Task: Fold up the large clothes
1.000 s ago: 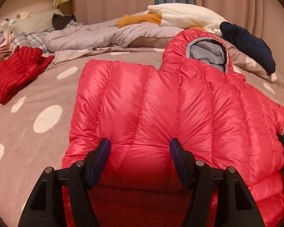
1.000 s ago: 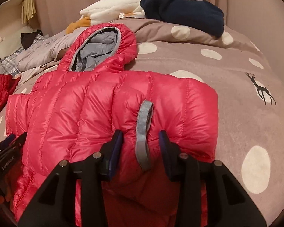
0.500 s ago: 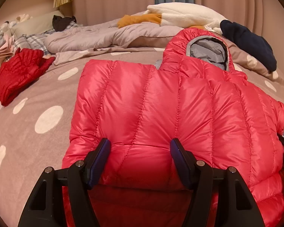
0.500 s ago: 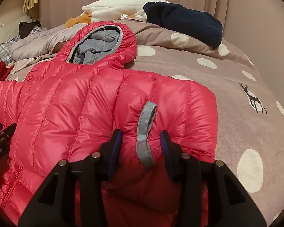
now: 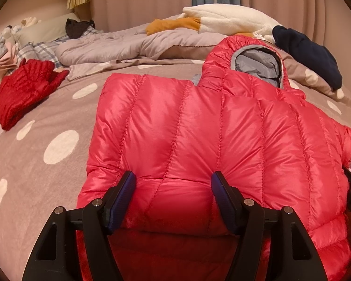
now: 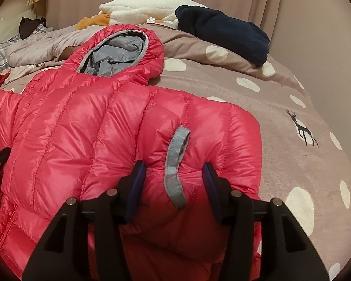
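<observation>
A shiny pink-red hooded puffer jacket (image 5: 210, 135) lies on the bed, its grey-lined hood (image 5: 257, 65) toward the far side. It also fills the right wrist view (image 6: 100, 140), with a grey cuff strip (image 6: 175, 164) on its folded sleeve. My left gripper (image 5: 173, 194) stands wide, its fingers pressed into a thick folded edge of the jacket on the left side. My right gripper (image 6: 173, 182) stands wide around the folded sleeve with the grey strip on the right side. Both folds rest on the jacket body.
The bed has a taupe cover with white dots (image 5: 60, 145). A dark red garment (image 5: 23, 89) lies at the left. A lilac quilt (image 5: 110, 46), a cream blanket (image 6: 140, 7) and a navy garment (image 6: 224, 30) lie at the back. Curtains and wall stand behind.
The right gripper has widened a little around the sleeve fold and its view has swung left to right. The left gripper has hardly moved.
</observation>
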